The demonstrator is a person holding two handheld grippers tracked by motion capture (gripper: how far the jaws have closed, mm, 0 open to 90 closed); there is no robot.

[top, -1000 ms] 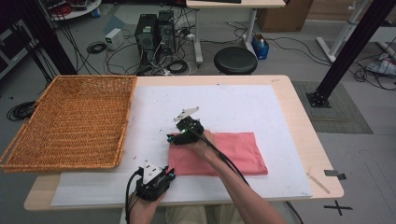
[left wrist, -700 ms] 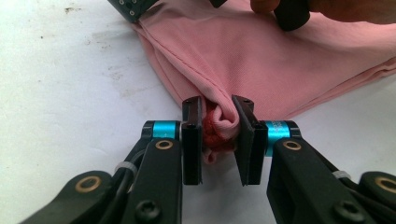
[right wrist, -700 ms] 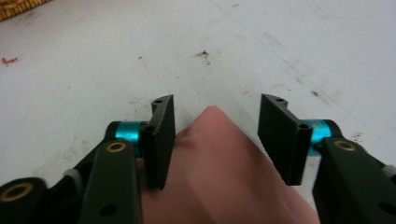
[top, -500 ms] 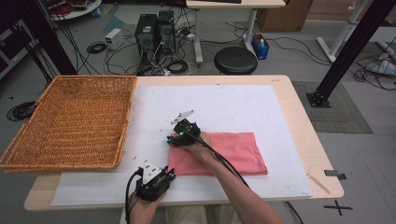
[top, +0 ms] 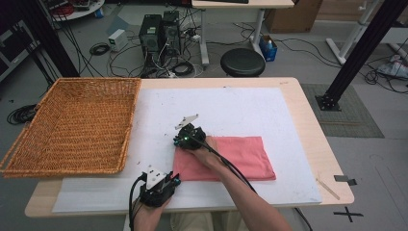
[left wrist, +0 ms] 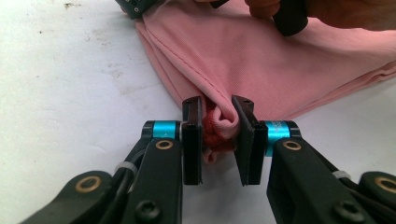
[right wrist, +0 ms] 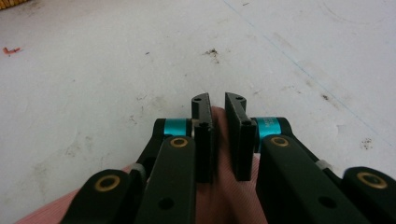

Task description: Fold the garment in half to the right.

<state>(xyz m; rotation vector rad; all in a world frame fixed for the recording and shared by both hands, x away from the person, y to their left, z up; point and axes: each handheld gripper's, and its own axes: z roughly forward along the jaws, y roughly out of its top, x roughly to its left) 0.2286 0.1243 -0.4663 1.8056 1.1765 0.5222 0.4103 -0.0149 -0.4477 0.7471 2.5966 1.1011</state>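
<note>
Two grips on pink cloth (top: pixel 240 156), folded flat on white mat (top: pixel 250 110): left gripper (left wrist: pixel 217 140) clamped on near corner; right gripper (right wrist: pixel 218 135), just closing, apparently pinching far corner.

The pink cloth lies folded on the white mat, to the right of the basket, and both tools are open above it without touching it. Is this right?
Not quite. Both tools are shut on the cloth. The left gripper view shows the left tool pinching a bunched corner; the right gripper view shows the right tool, whose jaws have just been closing, gripping an edge. The rest holds: the cloth lies folded on the mat, right of the basket.
</note>
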